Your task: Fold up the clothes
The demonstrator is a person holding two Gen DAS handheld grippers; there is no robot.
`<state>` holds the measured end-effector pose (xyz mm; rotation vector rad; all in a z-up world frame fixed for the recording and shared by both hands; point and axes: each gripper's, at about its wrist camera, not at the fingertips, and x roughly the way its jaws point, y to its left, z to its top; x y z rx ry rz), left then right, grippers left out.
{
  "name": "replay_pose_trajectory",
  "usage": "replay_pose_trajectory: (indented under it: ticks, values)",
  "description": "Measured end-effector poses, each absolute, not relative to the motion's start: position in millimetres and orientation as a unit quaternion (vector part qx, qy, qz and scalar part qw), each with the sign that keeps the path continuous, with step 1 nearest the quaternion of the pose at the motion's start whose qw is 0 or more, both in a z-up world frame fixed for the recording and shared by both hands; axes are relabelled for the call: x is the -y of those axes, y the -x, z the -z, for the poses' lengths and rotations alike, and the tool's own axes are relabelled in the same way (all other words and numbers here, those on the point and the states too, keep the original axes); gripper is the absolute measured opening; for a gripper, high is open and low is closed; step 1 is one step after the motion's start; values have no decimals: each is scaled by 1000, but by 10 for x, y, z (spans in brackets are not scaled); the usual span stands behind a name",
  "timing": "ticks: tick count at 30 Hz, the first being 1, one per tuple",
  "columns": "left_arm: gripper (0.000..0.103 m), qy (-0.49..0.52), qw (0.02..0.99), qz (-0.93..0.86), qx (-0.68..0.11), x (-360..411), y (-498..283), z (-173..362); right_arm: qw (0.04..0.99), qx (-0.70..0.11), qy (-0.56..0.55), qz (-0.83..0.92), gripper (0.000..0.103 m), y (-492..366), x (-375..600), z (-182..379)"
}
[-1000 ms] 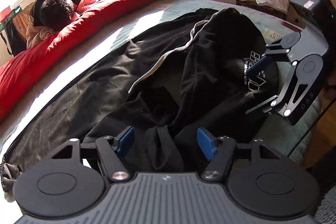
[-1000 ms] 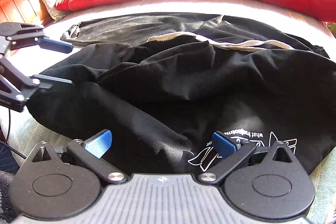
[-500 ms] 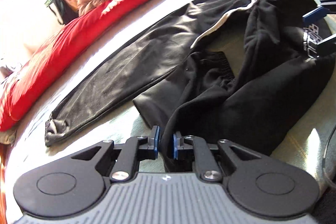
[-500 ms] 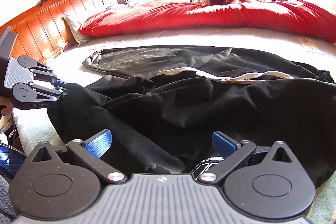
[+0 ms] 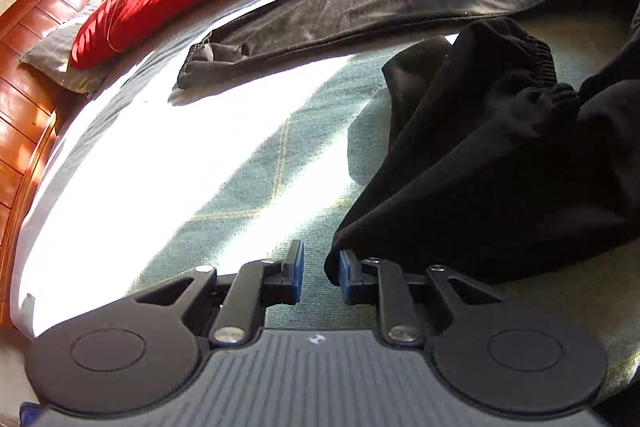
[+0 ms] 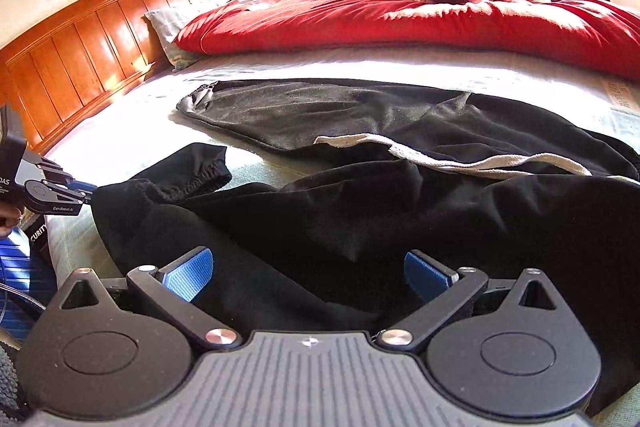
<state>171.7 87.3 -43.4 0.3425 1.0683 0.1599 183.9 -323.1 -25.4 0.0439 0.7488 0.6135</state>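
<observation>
left wrist view: the left gripper (image 5: 319, 277) sits low over the pale green checked bedsheet (image 5: 256, 187), pitched steeply down, its blue pads a narrow gap apart. its jaws have just been opening again after a near-complete closure, and nothing lies between them now; the hem of the black cotton trousers (image 5: 480, 187) lies just beside the outer face of one pad, touching or nearly so. judgement: the cloth appears to have been let go here on purpose, so that this trouser leg lies stretched out toward the orange wooden headboard (image 5: 24, 75). the other leg, greyer in the sun and edged with a white stripe, lies flat and farther from the gripper, its cuff also toward the headboard. right wrist view: the right gripper (image 6: 308, 277) hangs tilted downward above the waist end of the trousers (image 6: 360, 219), away from the headboard, jaws spread wide and clear of the fabric, holding nothing. judgement: it waits to take the waistband for the fold. the left gripper (image 6: 82, 193) shows at the frame edge on the headboard side, at the leg's end. a red quilt (image 6: 400, 23) lies beyond the trousers, with a person resting a head on it.
</observation>
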Motion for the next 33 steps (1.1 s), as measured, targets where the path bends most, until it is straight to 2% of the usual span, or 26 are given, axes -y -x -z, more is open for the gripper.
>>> replay_pose_trajectory:
  ticks: [3,8,13,15,17,20,23,25,26,27,30,33]
  values:
    - [20,-100,847,-70,-517,-1040,-1672,518,883,-367,-16,-292,103,-1843,3203,250]
    - [20,-62,861,-31,-504,-1058,-1539,355,884,-376,-2,-279,103,-1822,3134,246]
    - [35,-100,882,58,-457,-824,-1483,-78,888,-374,-9,-267,103,-1792,3024,238]
    - [51,-124,887,100,-434,-687,-1512,-199,890,-372,-11,-262,103,-1775,2963,232]
    - [56,-149,882,142,-423,-531,-1591,-193,892,-372,-12,-257,103,-1752,2896,224]
    - [57,-225,857,198,-419,-263,-1727,73,895,-372,-9,-245,103,-1688,2801,196]
    - [57,-296,832,223,-413,-92,-1819,347,901,-374,0,-221,103,-1603,2731,158]
    - [56,-303,824,233,-417,-80,-1894,455,904,-376,1,-206,103,-1546,2704,138]
    - [46,-307,821,238,-419,-76,-1928,503,904,-377,0,-201,103,-1526,2699,133]
    - [31,-306,822,243,-414,-95,-1923,496,905,-378,0,-194,103,-1503,2693,126]
    - [24,-305,828,256,-395,-177,-1875,446,908,-380,-3,-179,103,-1465,2682,118]
    - [22,-291,841,233,-391,-362,-1814,368,907,-385,-6,-170,103,-1507,2661,138]
